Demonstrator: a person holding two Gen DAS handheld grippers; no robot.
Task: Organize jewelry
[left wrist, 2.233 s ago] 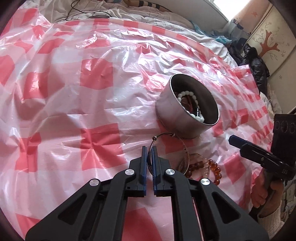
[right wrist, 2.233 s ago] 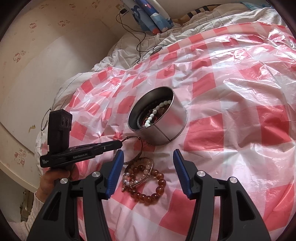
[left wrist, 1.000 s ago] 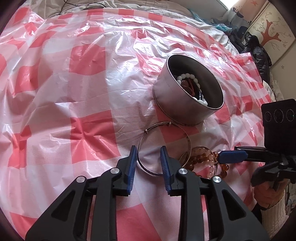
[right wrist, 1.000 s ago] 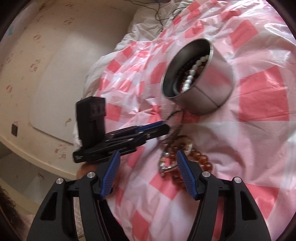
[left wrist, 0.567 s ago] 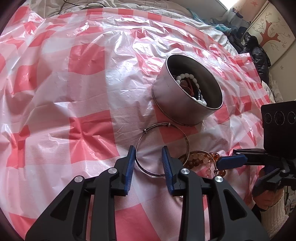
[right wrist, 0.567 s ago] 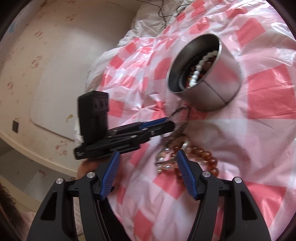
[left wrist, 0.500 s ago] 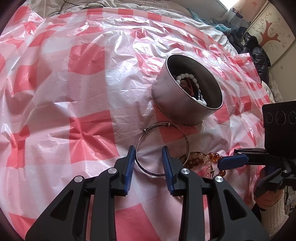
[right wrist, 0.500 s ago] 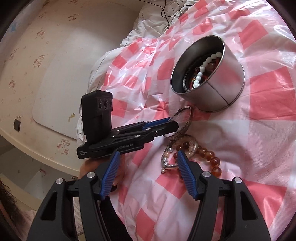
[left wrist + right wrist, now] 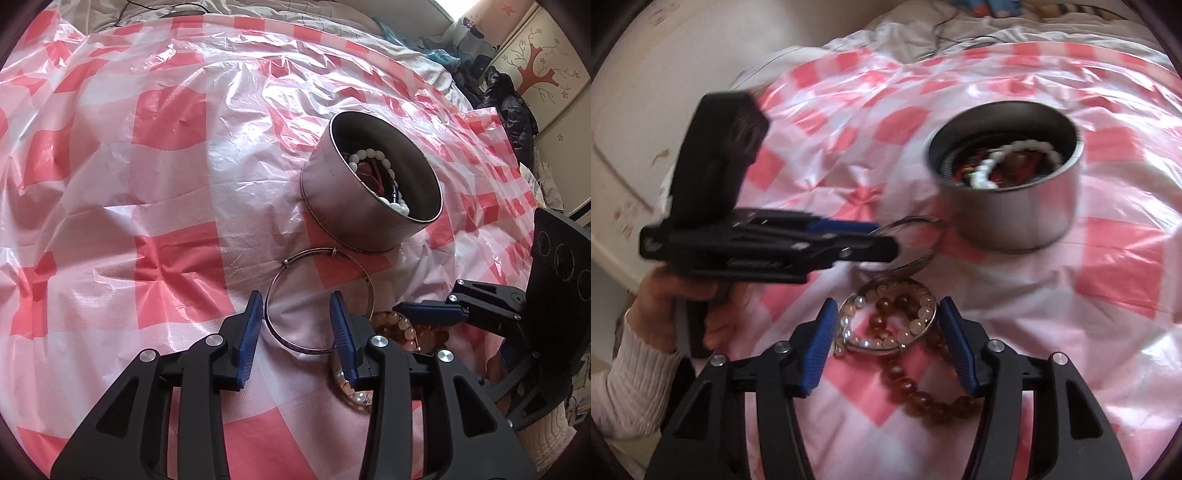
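Right gripper (image 9: 886,343) closing around bead bracelets (image 9: 897,325), nothing pinched yet; left gripper (image 9: 297,328) opening over bangle (image 9: 317,299). Best seat pads low.

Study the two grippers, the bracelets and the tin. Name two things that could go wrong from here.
1. The right gripper, jaws closing, straddles a pale bead bracelet that overlaps an amber one; both might lift tangled.
2. The thin metal bangle lies flat on slippery plastic sheet and passes between the left gripper's opening jaws; a pinch could make it skid.
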